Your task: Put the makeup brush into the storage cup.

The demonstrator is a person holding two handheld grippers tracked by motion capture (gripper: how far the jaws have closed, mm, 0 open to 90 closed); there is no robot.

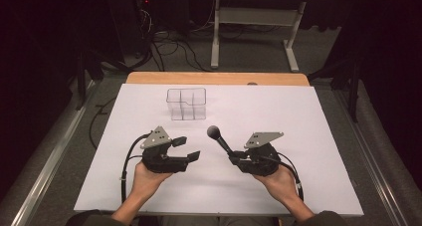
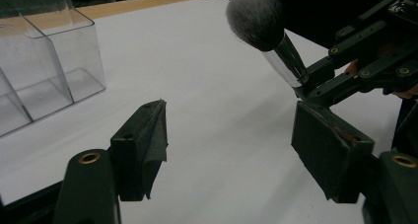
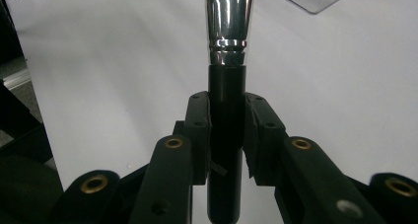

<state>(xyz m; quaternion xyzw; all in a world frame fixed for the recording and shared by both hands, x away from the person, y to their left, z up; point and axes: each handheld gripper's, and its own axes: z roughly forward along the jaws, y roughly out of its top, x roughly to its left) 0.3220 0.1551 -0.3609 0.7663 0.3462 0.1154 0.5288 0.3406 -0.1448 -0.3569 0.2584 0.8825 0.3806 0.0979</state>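
Risk of slipping: the right gripper (image 1: 233,159) is pinching only the black handle end of the makeup brush (image 1: 219,139), so the long shaft could be swivelling between the pads.
Risk at the organizer: the clear acrylic organizer (image 1: 186,103) is looking light; a nudge could be tipping it.
Brush location: it is pointing up and away, bristles raised off the white table (image 1: 308,136), near the organizer.
Left gripper (image 1: 189,148): jaws are standing spread, holding nothing.
Hand pose: both hands are hovering low, palms cradling the grippers.

Your right claw (image 3: 226,130), matt black plastic, grips a brush (image 3: 226,86) with glossy black handle and polished metal ferrule. At eleven o'clock from it, the organiser (image 1: 186,104) is clear, smooth plastic on the matt white worktop (image 1: 298,116).
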